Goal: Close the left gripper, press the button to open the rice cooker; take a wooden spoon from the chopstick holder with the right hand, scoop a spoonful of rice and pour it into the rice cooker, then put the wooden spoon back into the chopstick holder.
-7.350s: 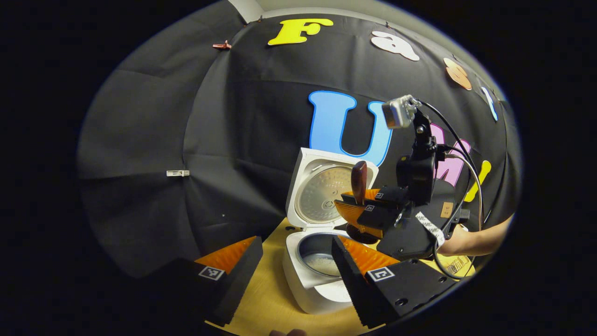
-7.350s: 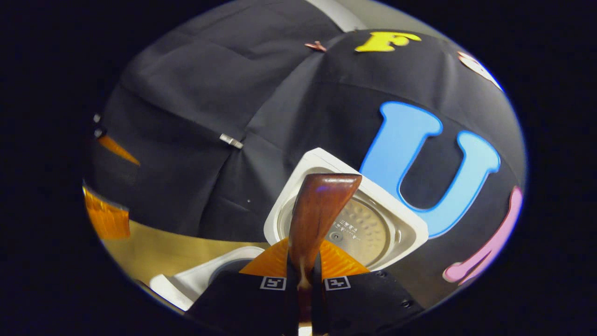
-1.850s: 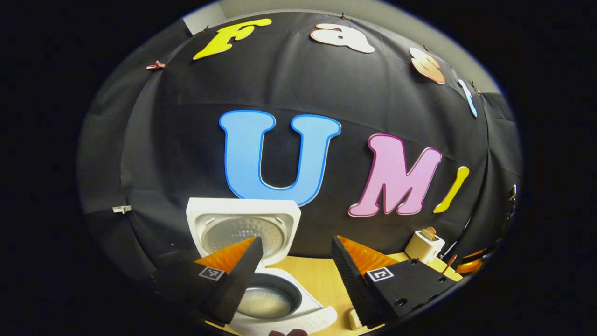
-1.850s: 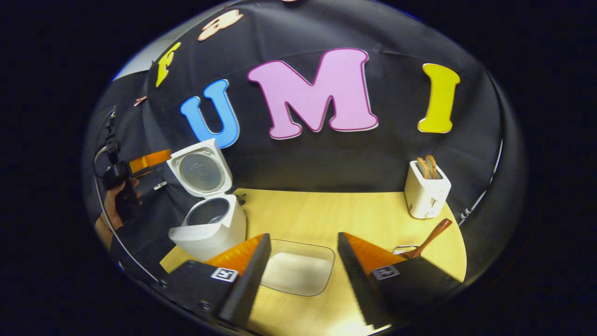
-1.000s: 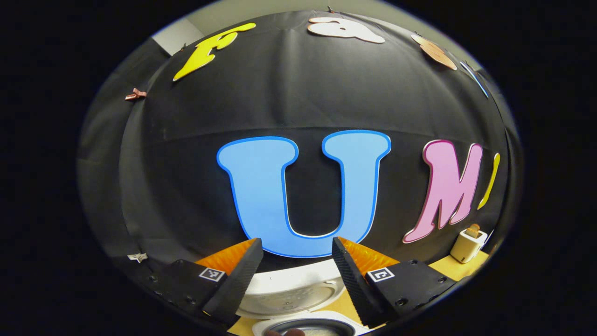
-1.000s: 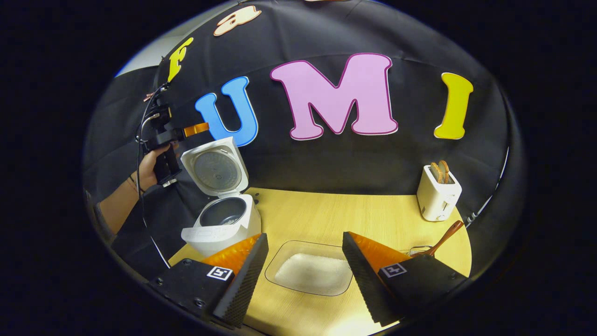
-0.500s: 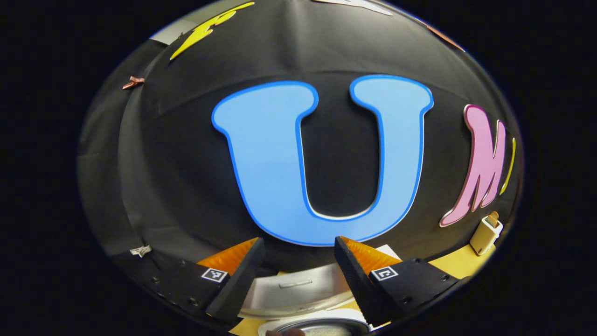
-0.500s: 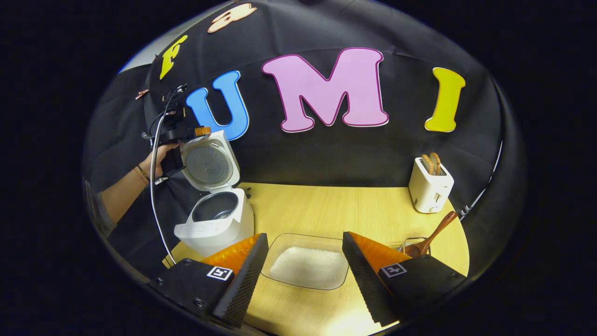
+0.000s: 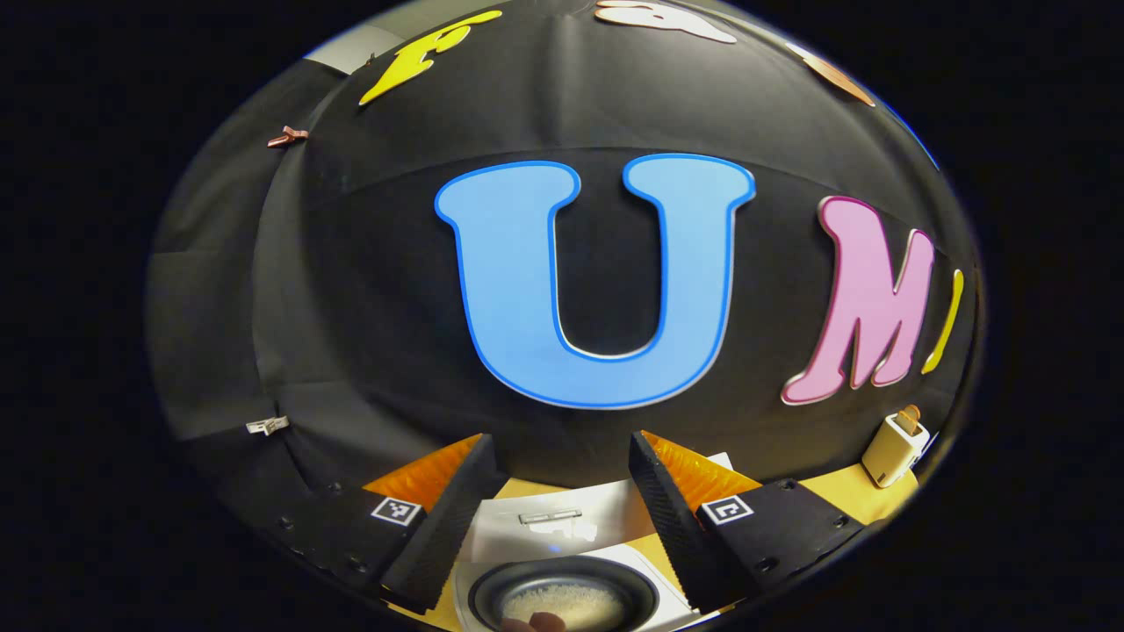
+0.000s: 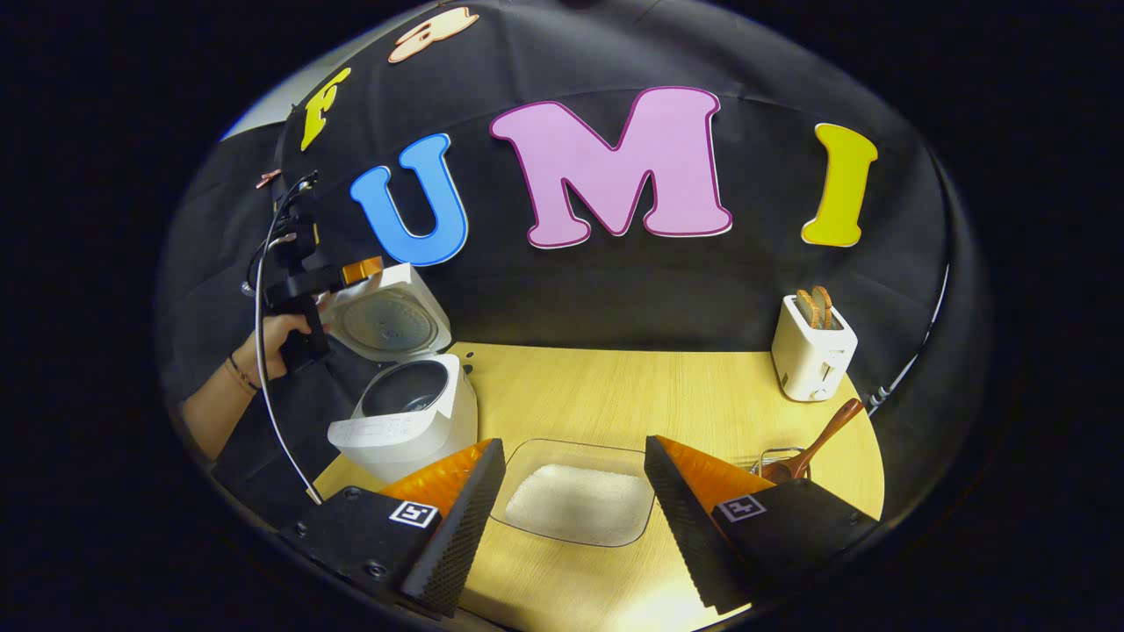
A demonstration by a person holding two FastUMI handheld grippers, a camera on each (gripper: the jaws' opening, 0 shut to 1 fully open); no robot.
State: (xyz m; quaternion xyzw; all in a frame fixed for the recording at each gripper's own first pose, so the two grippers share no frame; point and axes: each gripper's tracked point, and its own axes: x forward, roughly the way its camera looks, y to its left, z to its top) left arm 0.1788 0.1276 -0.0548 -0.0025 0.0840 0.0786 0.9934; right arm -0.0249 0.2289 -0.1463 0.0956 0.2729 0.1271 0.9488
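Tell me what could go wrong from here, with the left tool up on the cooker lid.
The left tool rests open on the half-lowered rice cooker lid; pushing off-centre could let it slip off or tip the rice cooker. The lid may drop hard without latching. The wooden spoon leans loosely in the chopstick holder and could topple.

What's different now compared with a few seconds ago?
The right gripper has let go of the brown wooden spoon, now back in the wire holder, jaws open. The left gripper has risen behind the white rice cooker's lid and tips it forward. The clear rice tray and white toaster stayed put.
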